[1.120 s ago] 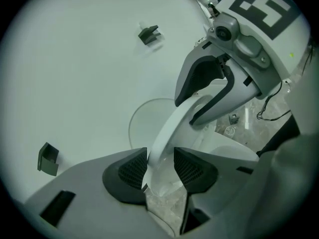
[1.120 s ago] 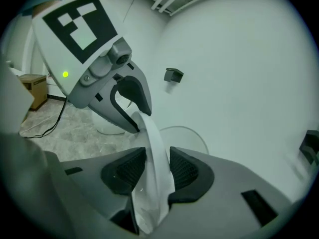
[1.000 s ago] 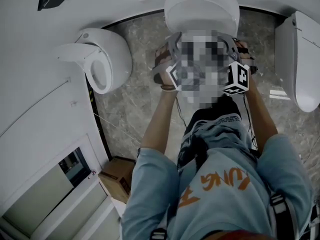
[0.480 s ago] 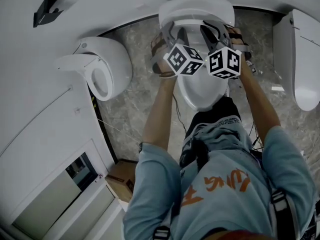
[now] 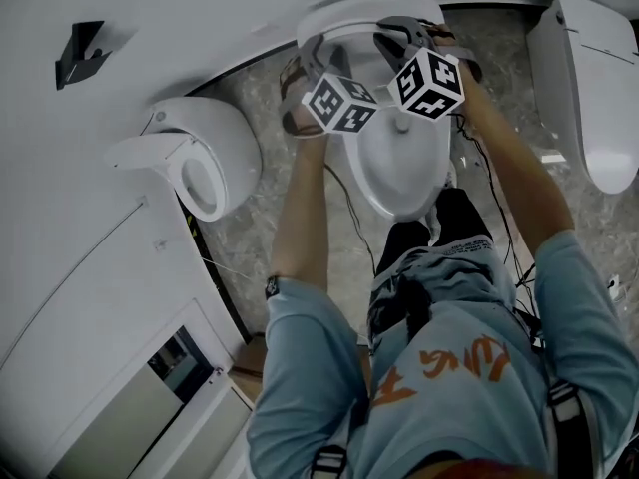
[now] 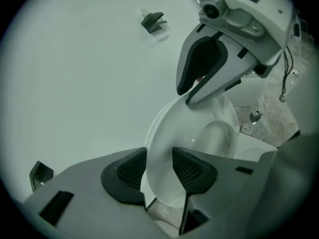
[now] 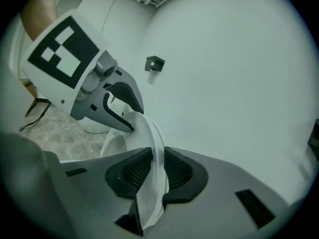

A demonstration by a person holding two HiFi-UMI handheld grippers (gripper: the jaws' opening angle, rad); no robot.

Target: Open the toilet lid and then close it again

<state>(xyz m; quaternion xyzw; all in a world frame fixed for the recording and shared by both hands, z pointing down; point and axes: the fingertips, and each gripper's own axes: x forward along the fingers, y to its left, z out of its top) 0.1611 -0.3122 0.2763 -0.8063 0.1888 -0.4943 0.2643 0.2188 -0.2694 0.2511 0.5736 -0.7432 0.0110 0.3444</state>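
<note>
Toilet lid (image 5: 364, 16) stands raised, almost upright against the white wall (image 5: 180, 28) behind the toilet, and both grippers are on its upper rim. Left gripper (image 6: 159, 166) has the rim on the toilet's left side between its pads. Its jaws have just been closing and now bear on both faces of the lid. Right gripper (image 7: 152, 168) pinches the rim on the toilet's right side. Its jaws too have just been narrowing and sit tight on the thin white edge.

Below the lid the bowl (image 5: 399, 168) lies open. Its inside looks plain white, and I can't tell whether water stands in it. The person's legs (image 5: 439, 238) are right at the toilet's front.

Left of the toilet a second bowl (image 5: 205, 158) shows an open ring with a white inside. To the right of the toilet another fixture (image 5: 589, 98) has its cover down. Grey marbled floor (image 5: 290, 208) runs round the toilet's foot.
</note>
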